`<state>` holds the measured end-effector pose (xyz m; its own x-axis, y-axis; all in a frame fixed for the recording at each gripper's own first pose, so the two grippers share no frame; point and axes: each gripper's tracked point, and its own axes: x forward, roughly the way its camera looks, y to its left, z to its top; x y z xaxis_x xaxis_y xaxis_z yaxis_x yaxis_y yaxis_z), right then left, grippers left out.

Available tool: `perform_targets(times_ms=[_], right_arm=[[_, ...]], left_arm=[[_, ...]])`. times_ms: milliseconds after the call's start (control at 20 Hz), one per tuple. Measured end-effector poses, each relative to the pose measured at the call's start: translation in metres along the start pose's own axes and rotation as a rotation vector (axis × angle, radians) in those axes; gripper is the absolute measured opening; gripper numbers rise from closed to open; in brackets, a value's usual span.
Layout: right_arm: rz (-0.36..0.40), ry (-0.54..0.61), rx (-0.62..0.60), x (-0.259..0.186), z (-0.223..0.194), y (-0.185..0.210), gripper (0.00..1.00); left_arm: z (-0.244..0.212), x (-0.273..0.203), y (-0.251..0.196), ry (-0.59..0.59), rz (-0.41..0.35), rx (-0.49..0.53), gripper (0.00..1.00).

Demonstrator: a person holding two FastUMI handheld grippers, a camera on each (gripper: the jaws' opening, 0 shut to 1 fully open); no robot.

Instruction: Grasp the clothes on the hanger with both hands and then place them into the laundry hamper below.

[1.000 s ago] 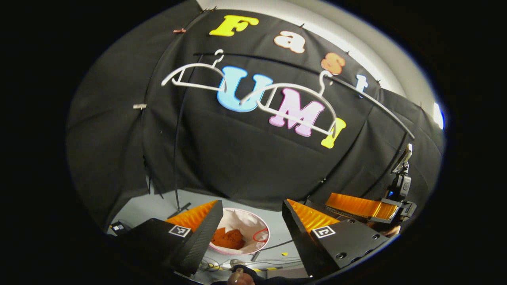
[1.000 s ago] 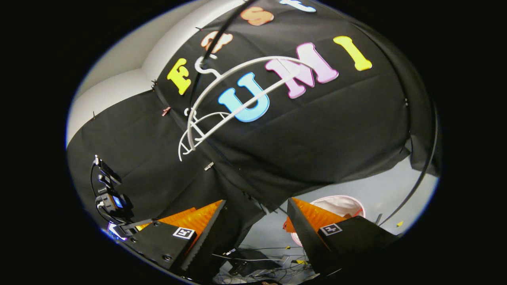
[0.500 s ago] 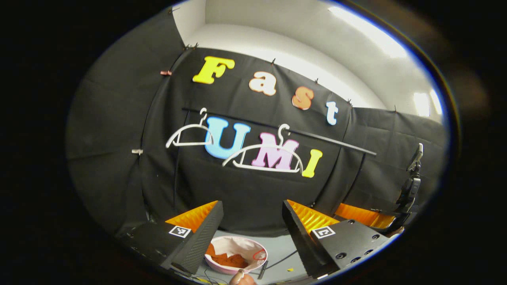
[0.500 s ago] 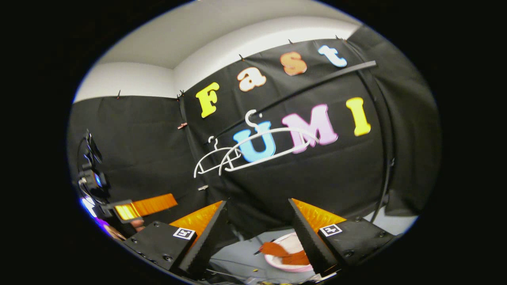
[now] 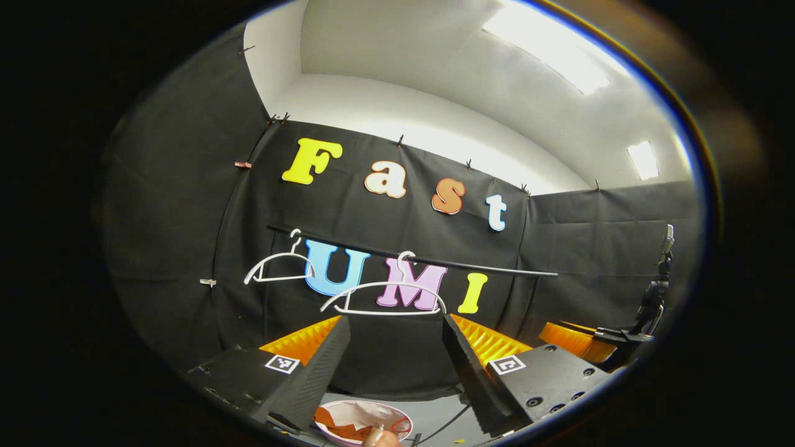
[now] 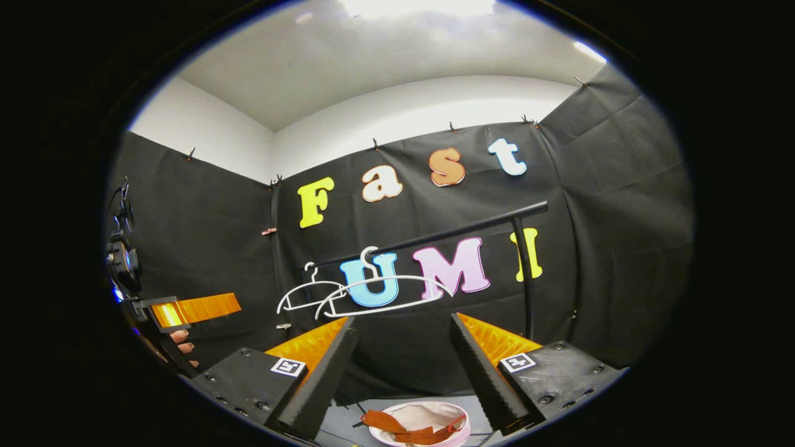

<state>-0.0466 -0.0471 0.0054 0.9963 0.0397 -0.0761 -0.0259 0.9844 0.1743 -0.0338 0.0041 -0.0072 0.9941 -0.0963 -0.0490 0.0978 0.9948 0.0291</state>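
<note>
Two bare white hangers hang from a black rail. Down on the floor stands the round pink-rimmed laundry hamper, and orange-brown clothes lie inside it. My left gripper is open with nothing between its fingers, well back from the rail. My right gripper is open and empty too. The left gripper view has the right gripper at its right edge; the right gripper view has the left gripper at its left edge, held by a hand.
The rail's upright post stands right of the hangers. Cables run over the grey floor beside the hamper. White walls and ceiling lights sit above the cloth.
Both grippers have pulled back and tilted up, so the hangers look smaller and lower and the ceiling has come into sight. The hamper with the clothes has slid to the bottom edge.
</note>
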Motion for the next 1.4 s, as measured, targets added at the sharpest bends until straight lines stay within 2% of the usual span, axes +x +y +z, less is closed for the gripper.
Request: perform_targets(times_ms=[100, 150, 250, 300, 400, 450, 500, 750, 800, 1000, 1050, 1100, 1150, 1400], right_arm=[[-0.002, -0.016, -0.043, -0.002, 0.014, -0.007, 1.0], [0.003, -0.034, -0.052, -0.003, 0.024, -0.008, 0.96], [0.024, -0.049, -0.046, -0.006, 0.032, -0.007, 1.0], [0.031, -0.047, -0.042, -0.005, 0.031, -0.007, 1.0], [0.04, -0.026, -0.039, -0.003, 0.027, -0.01, 0.98], [0.047, -0.022, -0.033, -0.003, 0.027, -0.009, 1.0], [0.054, -0.026, -0.029, -0.004, 0.03, -0.008, 1.0], [0.075, -0.036, -0.045, -0.007, 0.034, -0.005, 1.0], [0.074, -0.035, -0.045, -0.01, 0.035, -0.006, 0.98], [0.067, -0.027, -0.045, -0.013, 0.036, -0.009, 1.0], [0.068, -0.026, -0.038, -0.013, 0.036, -0.008, 1.0], [0.07, -0.027, -0.032, -0.016, 0.037, -0.008, 1.0], [0.069, -0.031, -0.028, -0.016, 0.038, -0.008, 0.98], [0.059, -0.044, -0.038, -0.023, 0.046, -0.012, 1.0]], left_arm=[[0.004, 0.001, -0.009, -0.01, 0.007, 0.011, 0.95], [0.003, 0.0, -0.015, -0.006, 0.006, 0.014, 0.91], [0.003, -0.002, -0.022, -0.004, 0.02, 0.019, 0.91], [0.002, -0.004, -0.025, -0.005, 0.025, 0.019, 0.95], [0.004, -0.006, -0.032, -0.014, 0.034, 0.022, 0.95], [0.005, -0.006, -0.033, -0.016, 0.036, 0.025, 0.92], [0.004, -0.006, -0.037, -0.014, 0.035, 0.026, 0.95], [0.0, -0.009, -0.04, 0.004, 0.045, 0.022, 0.95], [-0.001, -0.009, -0.039, 0.008, 0.05, 0.025, 0.95], [0.001, -0.013, -0.044, 0.005, 0.047, 0.028, 0.95], [0.003, -0.015, -0.045, 0.0, 0.047, 0.026, 0.92], [0.004, -0.015, -0.045, -0.004, 0.047, 0.024, 0.95], [0.005, -0.016, -0.045, -0.007, 0.049, 0.021, 0.95], [0.004, -0.017, -0.049, -0.005, 0.046, 0.006, 0.95]])
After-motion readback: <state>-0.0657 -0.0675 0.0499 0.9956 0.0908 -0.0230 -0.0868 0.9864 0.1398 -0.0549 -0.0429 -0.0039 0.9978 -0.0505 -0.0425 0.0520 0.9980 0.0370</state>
